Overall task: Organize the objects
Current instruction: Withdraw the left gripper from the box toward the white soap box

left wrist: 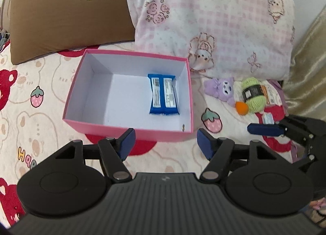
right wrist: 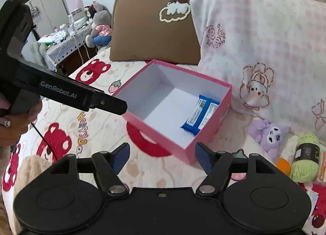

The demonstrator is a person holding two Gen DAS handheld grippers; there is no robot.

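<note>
Both tongs apart and empty, left tongs (left wrist: 165, 143), right tongs (right wrist: 162, 158), pink box (left wrist: 130, 129) holding blue packet (left wrist: 164, 96)

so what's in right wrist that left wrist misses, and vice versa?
Only the right wrist view shows the cluttered side table with plush toys and the person's left hand holding the left gripper.

Only the left wrist view shows the right gripper's fingers, side-on.

Both show the pink box holding a blue packet, the purple plush, green yarn, orange ball and both pillows.

"GenRobot.AI" on left gripper (right wrist: 120, 109) body, "HAPPY" on bedsheet (right wrist: 67, 116)
</note>
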